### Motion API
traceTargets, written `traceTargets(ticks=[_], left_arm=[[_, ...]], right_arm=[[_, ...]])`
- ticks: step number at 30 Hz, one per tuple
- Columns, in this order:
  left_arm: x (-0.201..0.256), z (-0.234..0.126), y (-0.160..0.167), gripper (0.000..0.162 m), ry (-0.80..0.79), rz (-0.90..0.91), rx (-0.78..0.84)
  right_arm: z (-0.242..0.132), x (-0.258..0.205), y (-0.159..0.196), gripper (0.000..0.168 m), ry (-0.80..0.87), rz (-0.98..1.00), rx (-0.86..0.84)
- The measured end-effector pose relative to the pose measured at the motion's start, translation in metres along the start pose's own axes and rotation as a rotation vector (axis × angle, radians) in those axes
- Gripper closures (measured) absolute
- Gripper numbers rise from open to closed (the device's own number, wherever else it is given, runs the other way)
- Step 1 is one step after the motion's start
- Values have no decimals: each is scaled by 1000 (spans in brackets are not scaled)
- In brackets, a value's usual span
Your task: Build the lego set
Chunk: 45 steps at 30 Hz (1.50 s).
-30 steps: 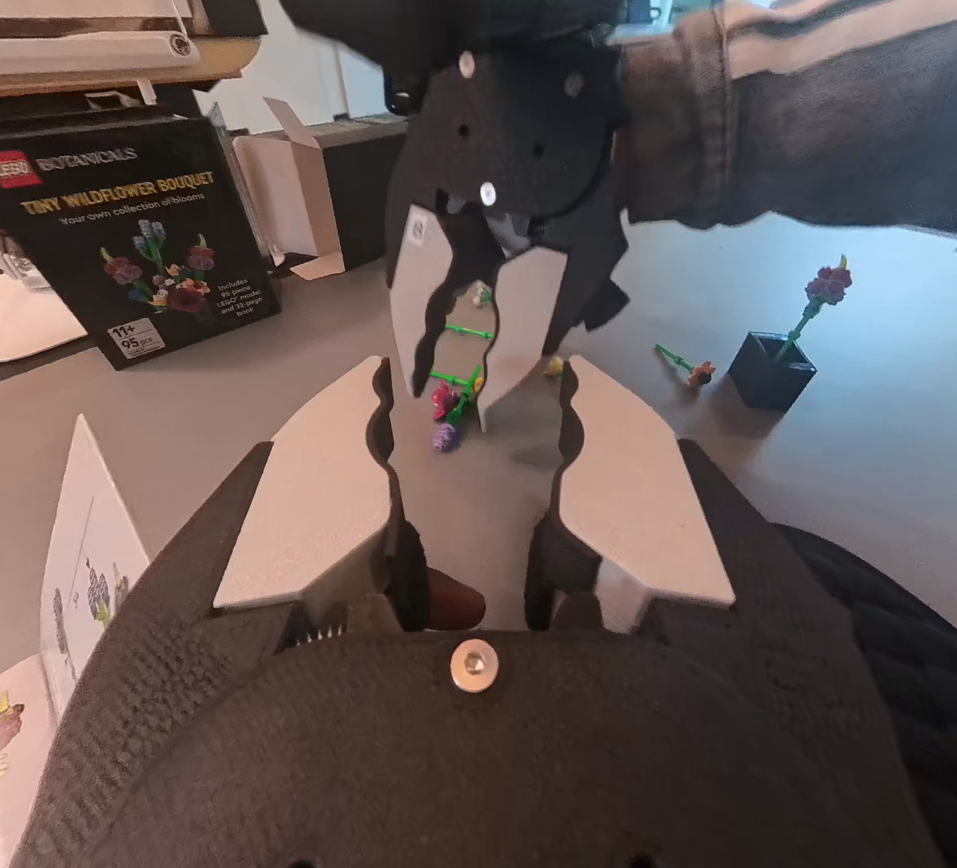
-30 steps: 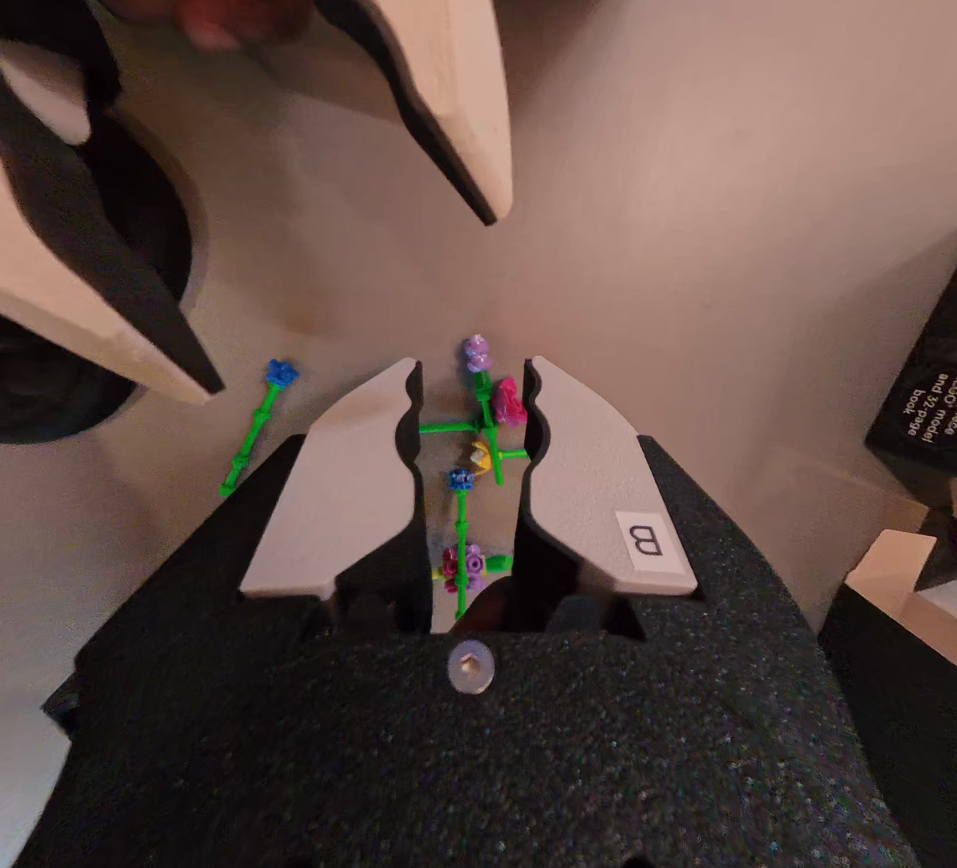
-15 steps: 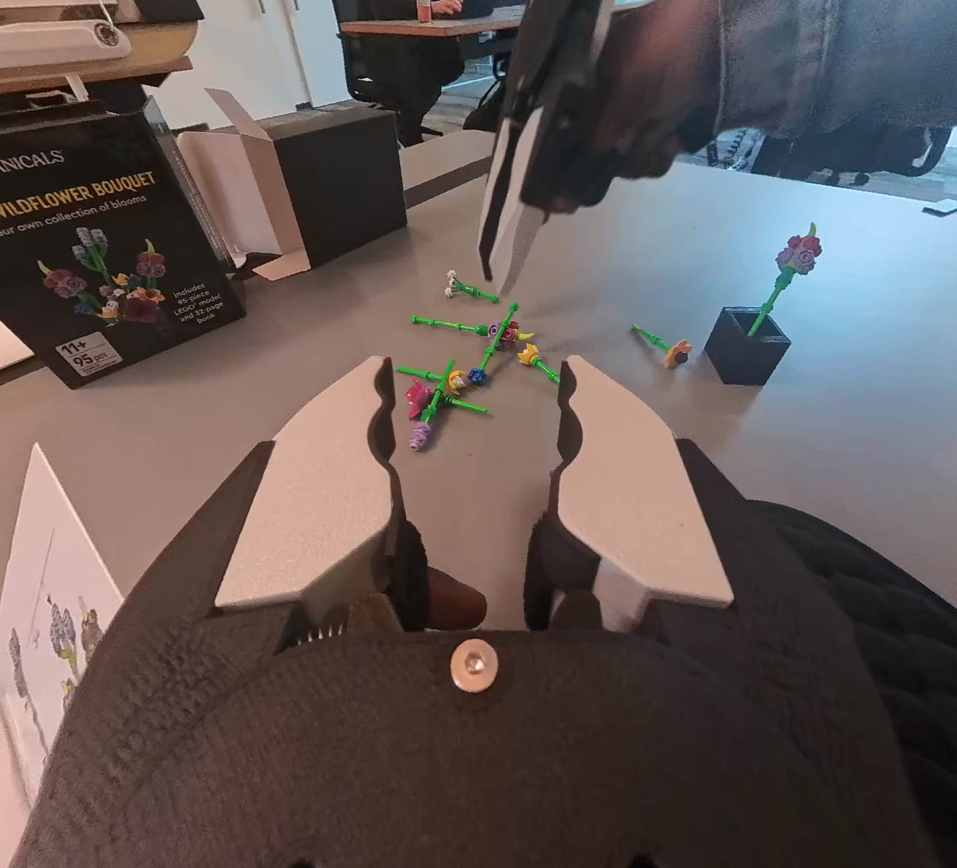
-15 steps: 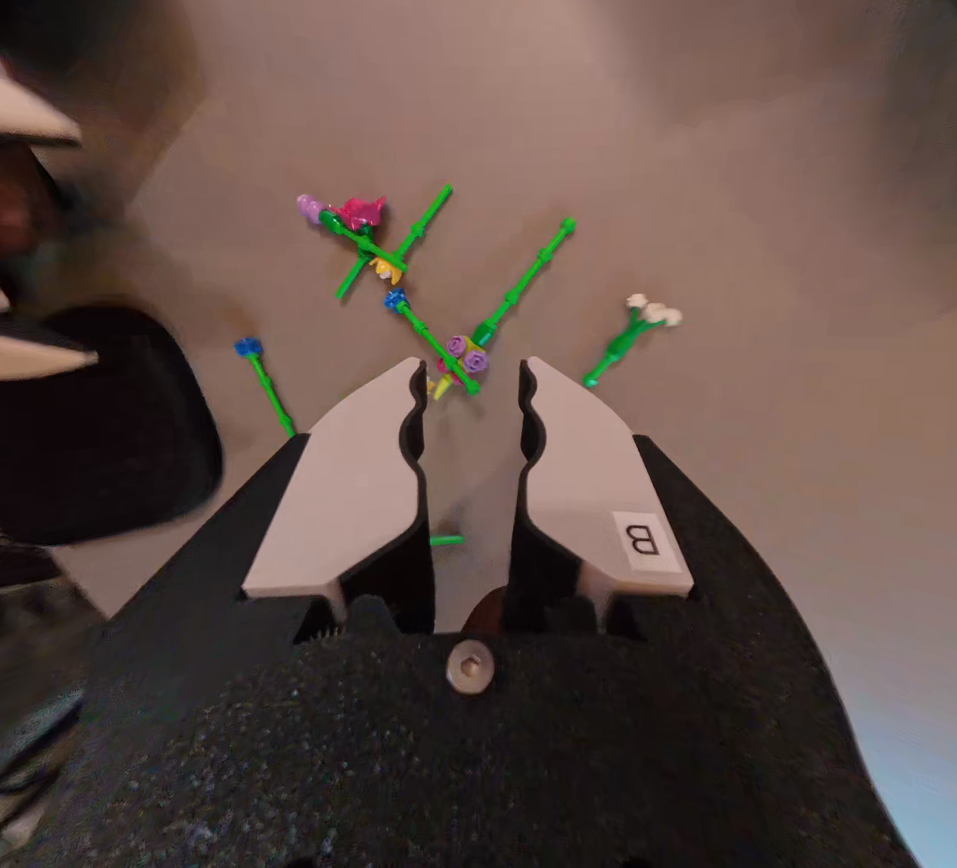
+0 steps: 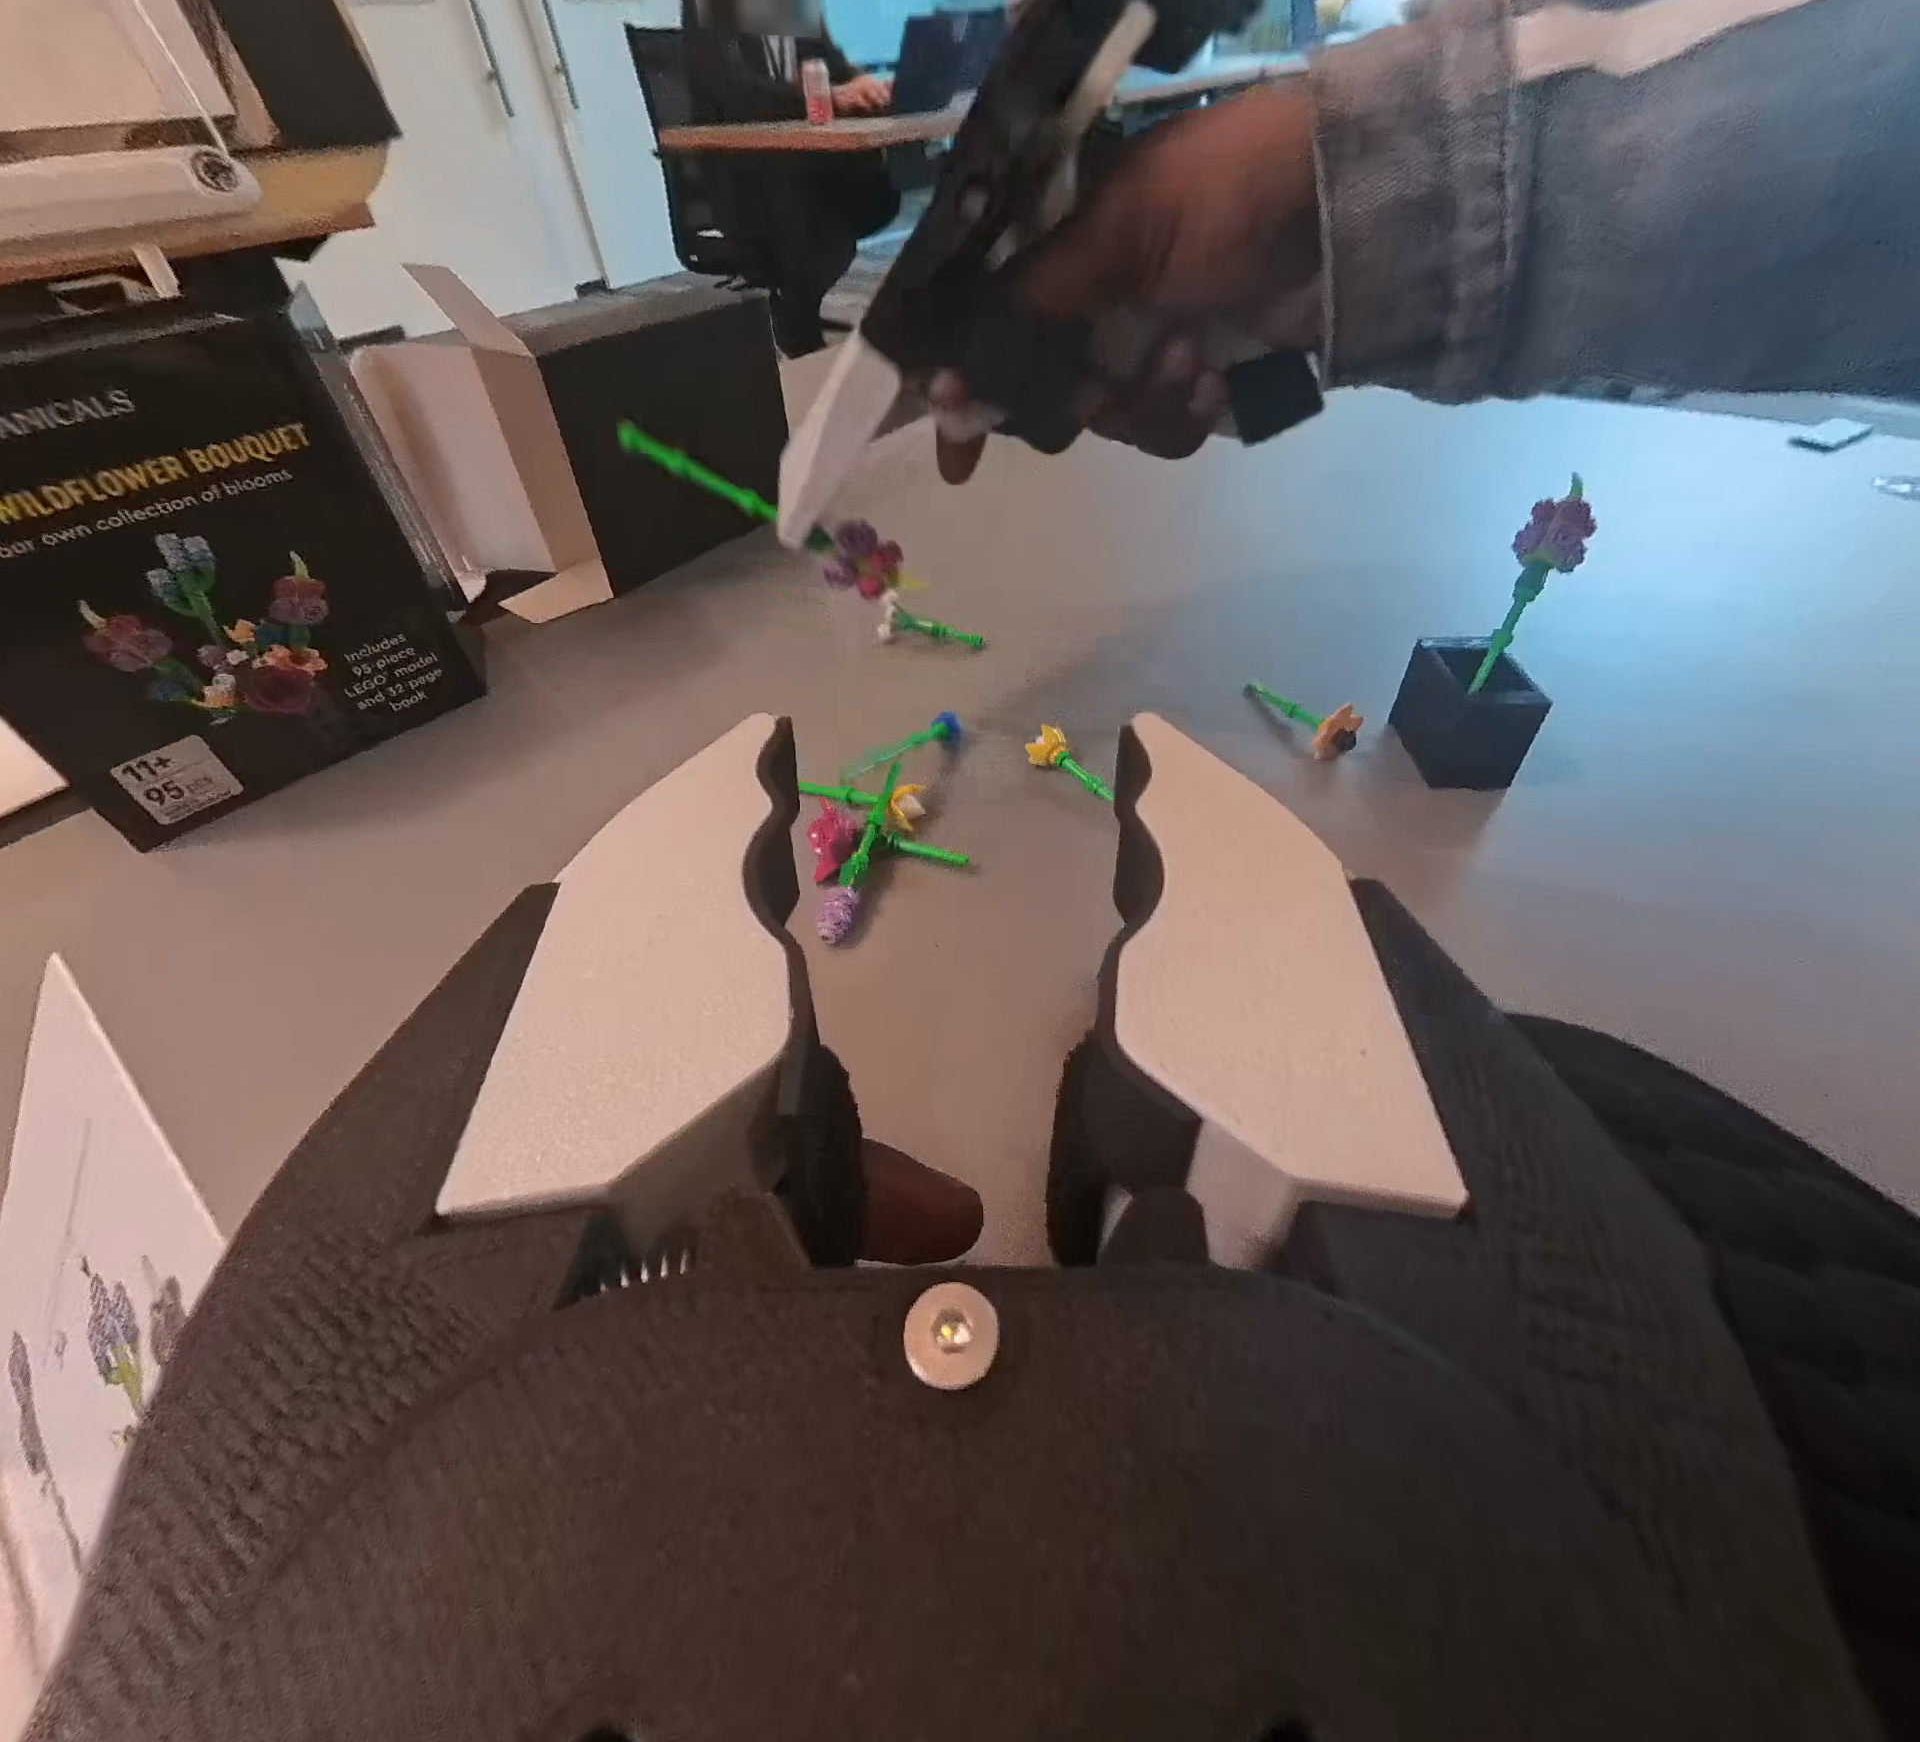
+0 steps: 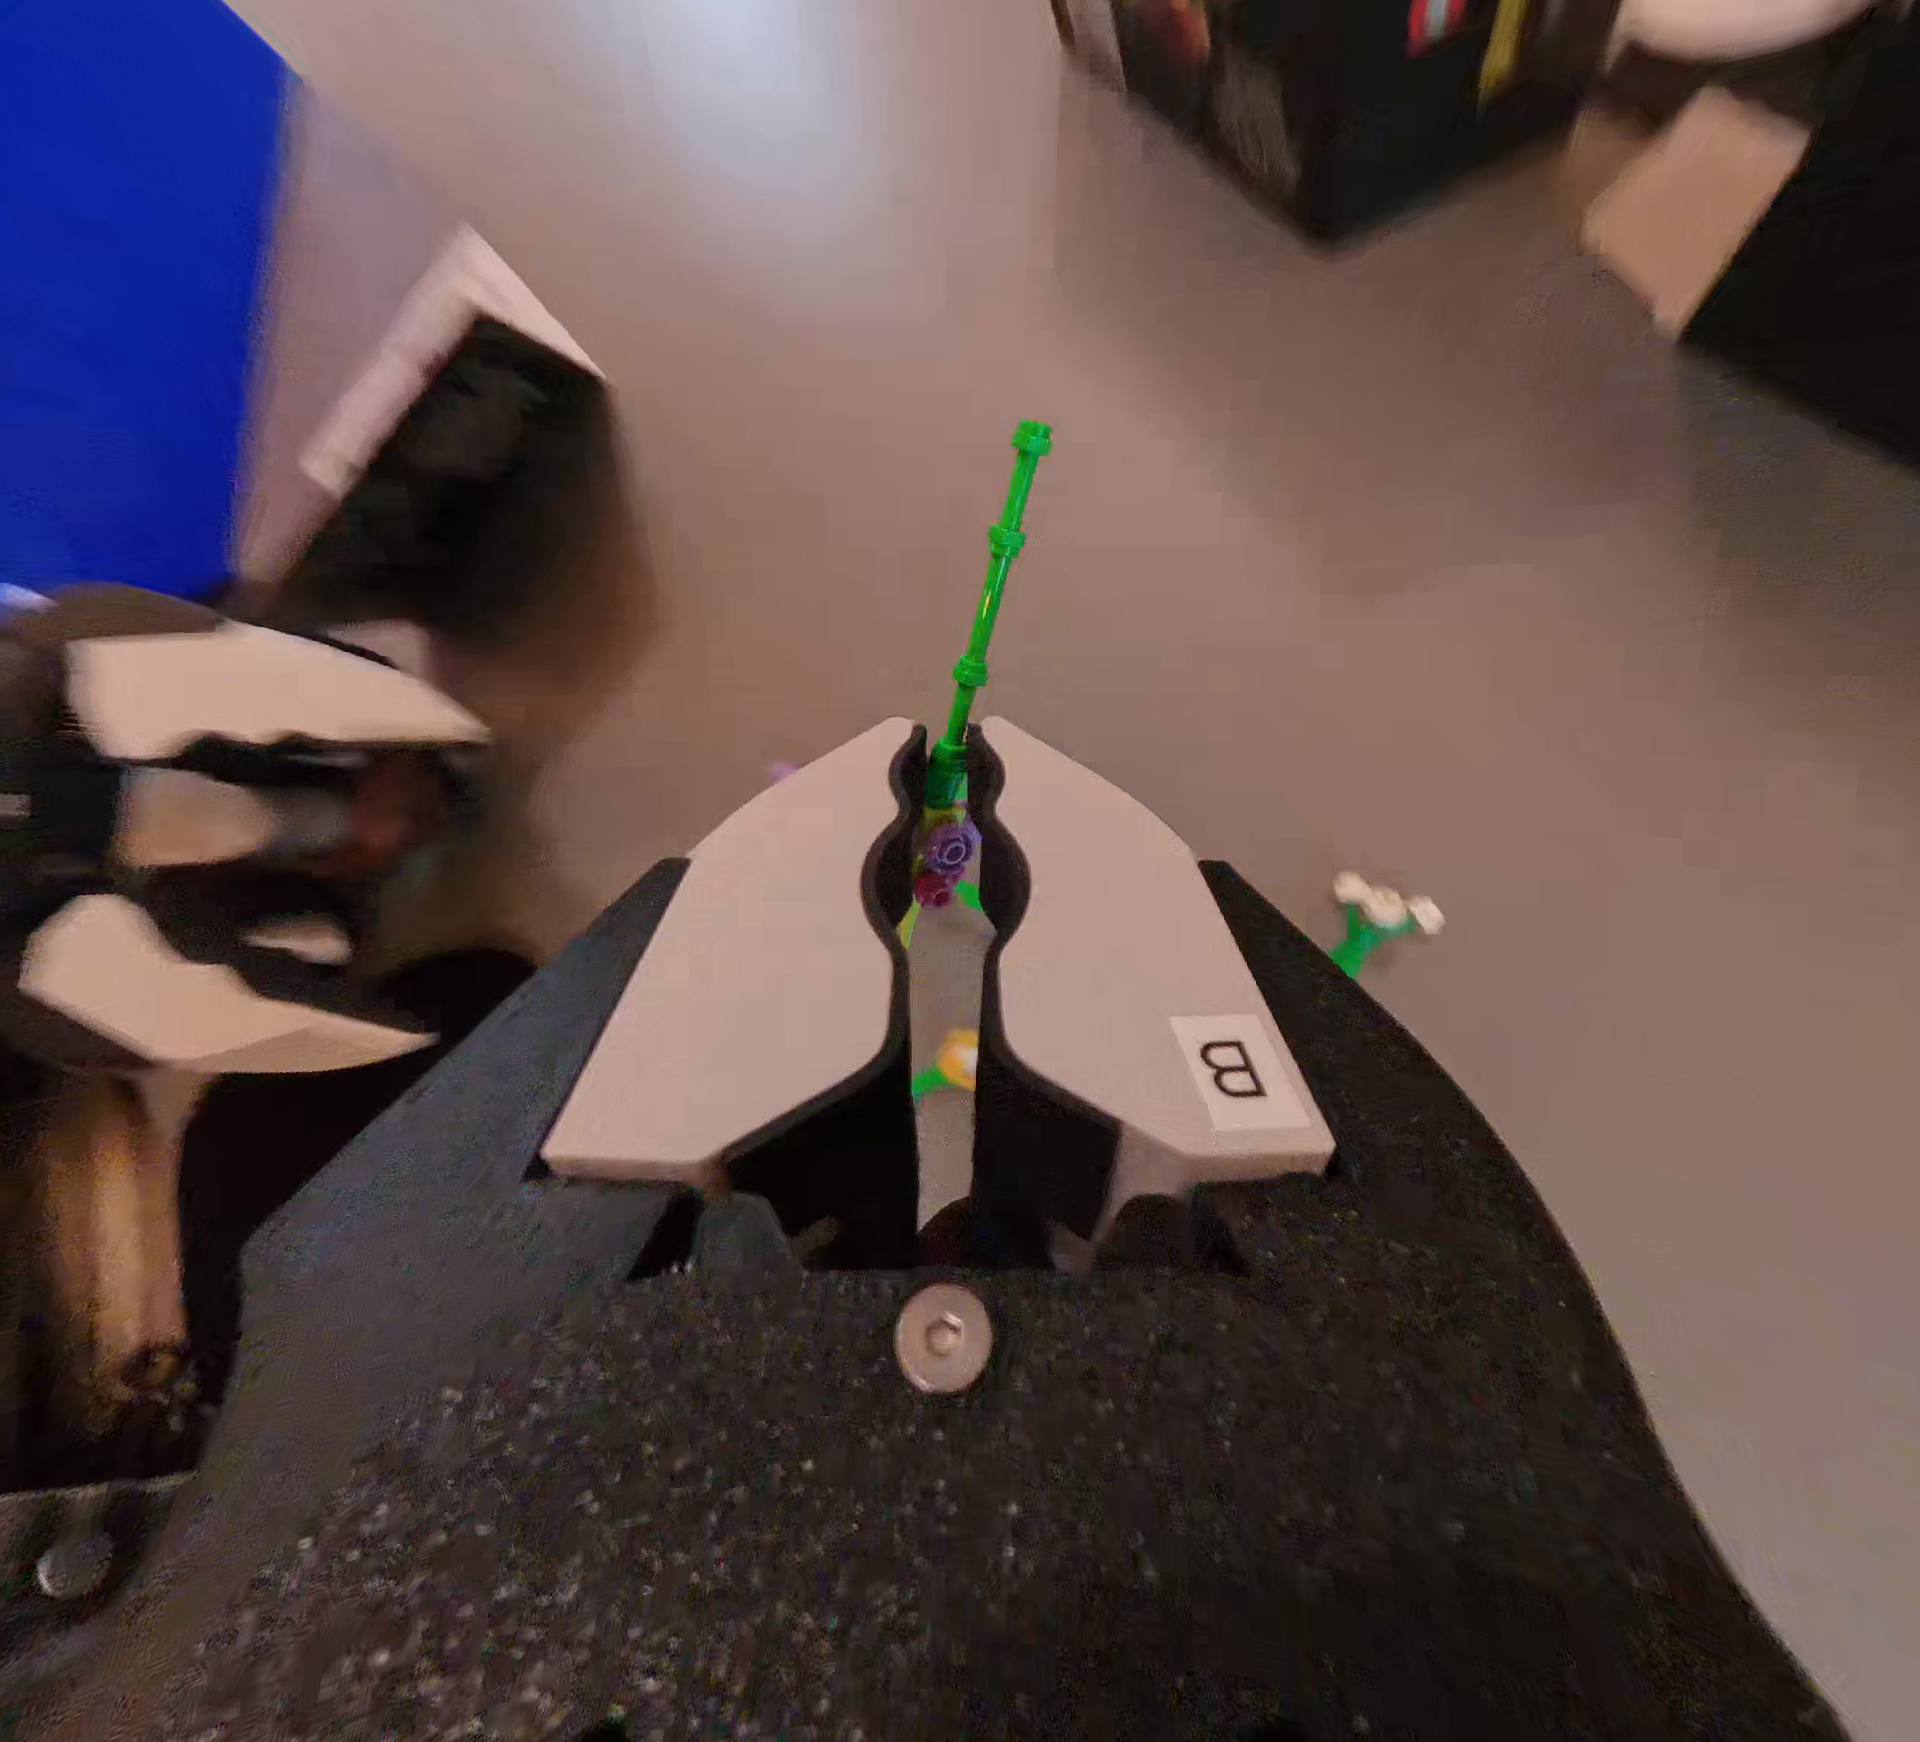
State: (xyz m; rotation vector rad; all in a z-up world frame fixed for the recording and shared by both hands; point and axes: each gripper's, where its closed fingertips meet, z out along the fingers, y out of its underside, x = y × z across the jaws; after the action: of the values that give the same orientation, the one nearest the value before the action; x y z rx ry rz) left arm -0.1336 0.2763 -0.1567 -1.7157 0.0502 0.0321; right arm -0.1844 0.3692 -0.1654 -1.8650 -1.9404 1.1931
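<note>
My right gripper (image 6: 951,736) is shut on the green stem (image 6: 1003,549) of a purple flower (image 6: 951,845) and holds it above the grey table. In the left wrist view this gripper (image 5: 800,529) hangs at the upper middle, with the purple flower (image 5: 862,554) at its tip. My left gripper (image 5: 951,736) is open and empty, low over the table. Several loose flower stems lie ahead of it: a pink and lilac one (image 5: 847,861), a blue one (image 5: 940,726), a yellow one (image 5: 1060,752), a white one (image 5: 925,627) and an orange one (image 5: 1309,721). A black pot (image 5: 1470,726) at the right holds one upright purple flower (image 5: 1553,539).
The black set box (image 5: 208,570) stands at the left, with an open black carton (image 5: 644,404) behind it. An instruction booklet (image 5: 83,1277) lies at the near left. A person sits at a desk far behind. The white flower (image 6: 1387,913) lies right of my right gripper. Left tips to right tips: about 11 cm. Between my right fingertips and the open black carton (image 5: 644,404) there is roughly 15 cm.
My right gripper has shut on the purple flower's stem and lifted it off the table. The left gripper has stayed open and almost still.
</note>
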Motion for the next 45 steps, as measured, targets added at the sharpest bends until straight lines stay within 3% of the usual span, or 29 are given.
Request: traceTargets(ticks=[5, 11, 14, 19, 23, 28, 32, 35, 38, 41, 45], left_arm=[[1, 0, -6, 104, 41, -85, 36], [3, -9, -52, 117, 36, 30, 220], [15, -21, -83, 119, 118, -96, 295], [27, -26, -94, 122, 254, -285, 230], [34, -31, -98, 142, 311, -290, 228], [47, -38, -110, 142, 350, -210, 230], [52, -40, -126, 142, 371, -147, 219], [61, -33, -120, 142, 411, -82, 85], [83, -19, -88, 142, 511, -18, -171], [110, -2, -55, 142, 621, -32, -348], [128, 13, -22, 142, 686, 7, -539]], right_arm=[[-27, -23, -16, 162, -38, 31, 316], [-66, -89, -28, 162, -435, 593, 796], [-76, -112, -23, 161, -445, 597, 996], [-84, -135, -17, 162, -420, 548, 1245], [-88, -153, -14, 162, -400, 475, 1314], [-103, -164, -5, 159, -350, 376, 1324], [-137, -158, 18, 118, -271, 371, 1316], [-193, -137, 55, 115, -17, 332, 1375], [-245, -115, 92, 118, 264, 264, 1403], [-262, -91, 121, 115, 461, 243, 1310], [-264, -74, 140, 115, 532, 252, 1252]])
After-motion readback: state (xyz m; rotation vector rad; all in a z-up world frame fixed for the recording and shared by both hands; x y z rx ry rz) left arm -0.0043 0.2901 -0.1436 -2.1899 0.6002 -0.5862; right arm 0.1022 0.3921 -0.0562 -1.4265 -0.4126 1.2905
